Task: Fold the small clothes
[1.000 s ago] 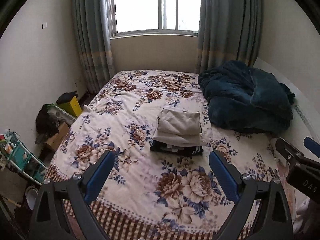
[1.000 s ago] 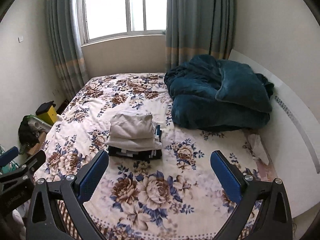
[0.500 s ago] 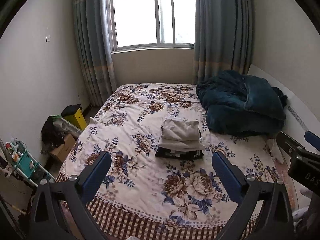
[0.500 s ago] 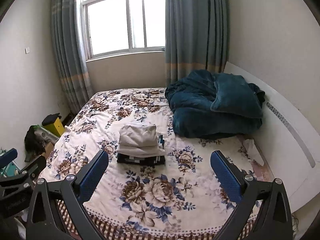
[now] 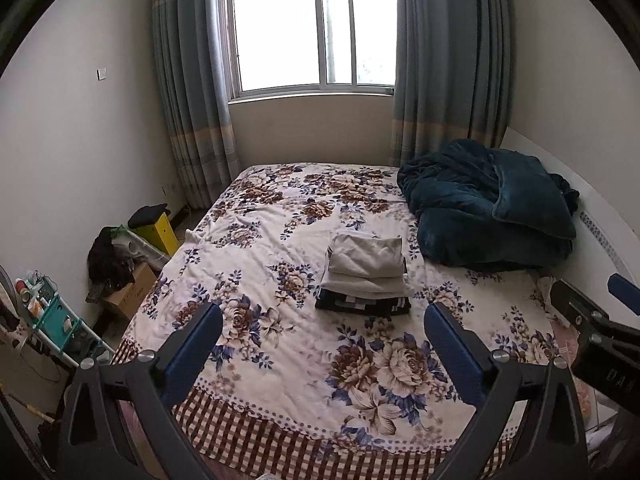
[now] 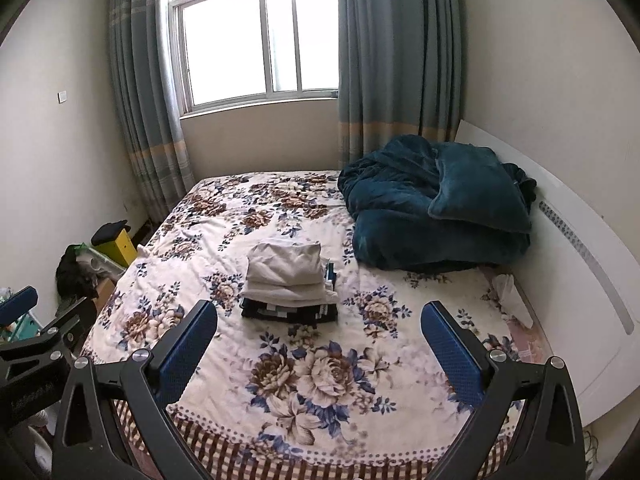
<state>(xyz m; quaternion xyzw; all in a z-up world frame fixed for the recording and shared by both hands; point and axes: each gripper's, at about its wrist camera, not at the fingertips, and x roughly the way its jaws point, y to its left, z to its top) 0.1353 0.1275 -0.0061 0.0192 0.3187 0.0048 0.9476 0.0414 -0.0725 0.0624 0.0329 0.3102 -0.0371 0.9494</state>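
A stack of folded clothes [image 5: 366, 276] lies in the middle of the floral bed [image 5: 280, 360]: pale beige pieces on top, dark patterned ones below. It also shows in the right wrist view [image 6: 289, 284]. My left gripper [image 5: 322, 330] is open and empty, held above the bed's foot, well short of the stack. My right gripper [image 6: 318, 328] is open and empty too, beside the left one. The right gripper's fingers [image 5: 624, 288] show at the right edge of the left wrist view, and the left gripper's fingers [image 6: 18, 304] show at the left edge of the right wrist view.
A dark teal blanket [image 5: 492, 212] is heaped at the bed's far right, by a white headboard [image 6: 580, 248]. A yellow box [image 5: 158, 232], a cardboard box [image 5: 128, 292], dark clothes and a teal rack [image 5: 52, 316] crowd the floor on the left. The window [image 5: 312, 32] and curtains are behind.
Both grippers have drawn back and up from the bed. The stack looks smaller and farther, and more of the window and walls shows. The stack has not moved.
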